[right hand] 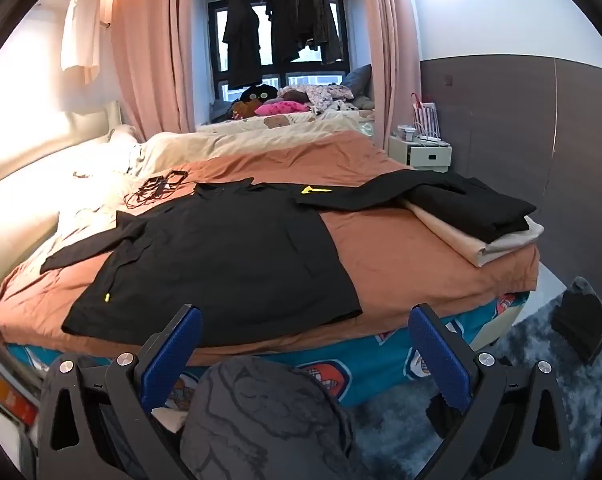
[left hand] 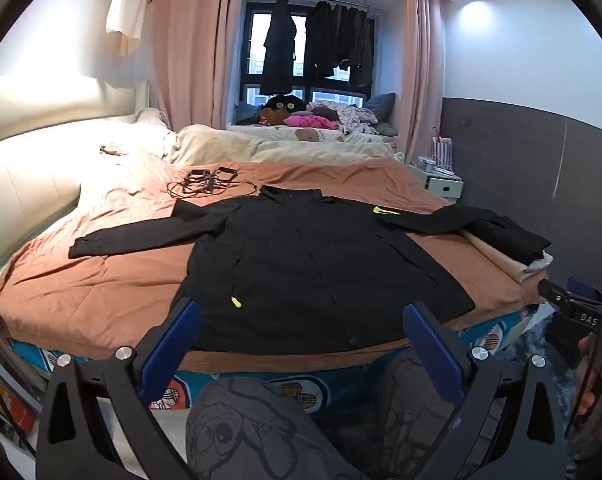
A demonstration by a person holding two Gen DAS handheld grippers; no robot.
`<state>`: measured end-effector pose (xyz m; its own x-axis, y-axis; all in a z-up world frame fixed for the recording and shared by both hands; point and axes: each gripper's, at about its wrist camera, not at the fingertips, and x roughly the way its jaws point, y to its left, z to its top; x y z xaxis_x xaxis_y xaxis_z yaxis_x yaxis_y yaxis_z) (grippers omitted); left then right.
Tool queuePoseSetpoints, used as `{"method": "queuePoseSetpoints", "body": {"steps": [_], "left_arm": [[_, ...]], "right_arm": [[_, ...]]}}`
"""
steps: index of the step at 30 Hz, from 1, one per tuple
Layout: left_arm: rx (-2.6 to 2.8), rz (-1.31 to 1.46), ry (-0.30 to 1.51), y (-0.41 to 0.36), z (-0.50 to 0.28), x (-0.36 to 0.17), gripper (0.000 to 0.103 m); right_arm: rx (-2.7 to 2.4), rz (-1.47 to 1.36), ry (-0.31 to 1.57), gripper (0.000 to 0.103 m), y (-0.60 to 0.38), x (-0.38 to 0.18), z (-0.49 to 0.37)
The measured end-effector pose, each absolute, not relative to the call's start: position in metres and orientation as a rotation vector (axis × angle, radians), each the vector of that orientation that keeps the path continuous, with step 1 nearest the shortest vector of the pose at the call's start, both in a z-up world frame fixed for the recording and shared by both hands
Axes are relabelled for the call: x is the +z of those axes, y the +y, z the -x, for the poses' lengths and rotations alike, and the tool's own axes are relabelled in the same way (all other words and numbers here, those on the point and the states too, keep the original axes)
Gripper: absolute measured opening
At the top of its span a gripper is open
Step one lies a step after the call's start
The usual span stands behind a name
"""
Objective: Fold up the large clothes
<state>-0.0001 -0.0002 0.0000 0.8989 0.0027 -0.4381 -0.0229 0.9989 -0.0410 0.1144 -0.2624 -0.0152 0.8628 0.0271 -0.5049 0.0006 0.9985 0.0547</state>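
While both sleeves stretch outward, black jacket [left hand: 313, 264] lies flat

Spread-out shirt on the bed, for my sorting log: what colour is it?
Black shirt with small yellow accents, clearest in the right wrist view.

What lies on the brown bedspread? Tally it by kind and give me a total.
Spread-out black coat: 1
Stack of folded clothes: 1
Tangle of cables: 1
Total: 3
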Motion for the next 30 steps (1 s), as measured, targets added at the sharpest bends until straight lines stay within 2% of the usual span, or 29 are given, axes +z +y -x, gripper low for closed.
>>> {"method": "queuePoseSetpoints", "body": {"steps": [30], "left_arm": [[-0.014,0.073,0.452,-0.003,0.012,0.004,0.103]], "right_arm": [[0.011,-0.017,0.513,0.103,-0.254,-0.008,-0.102]]}}
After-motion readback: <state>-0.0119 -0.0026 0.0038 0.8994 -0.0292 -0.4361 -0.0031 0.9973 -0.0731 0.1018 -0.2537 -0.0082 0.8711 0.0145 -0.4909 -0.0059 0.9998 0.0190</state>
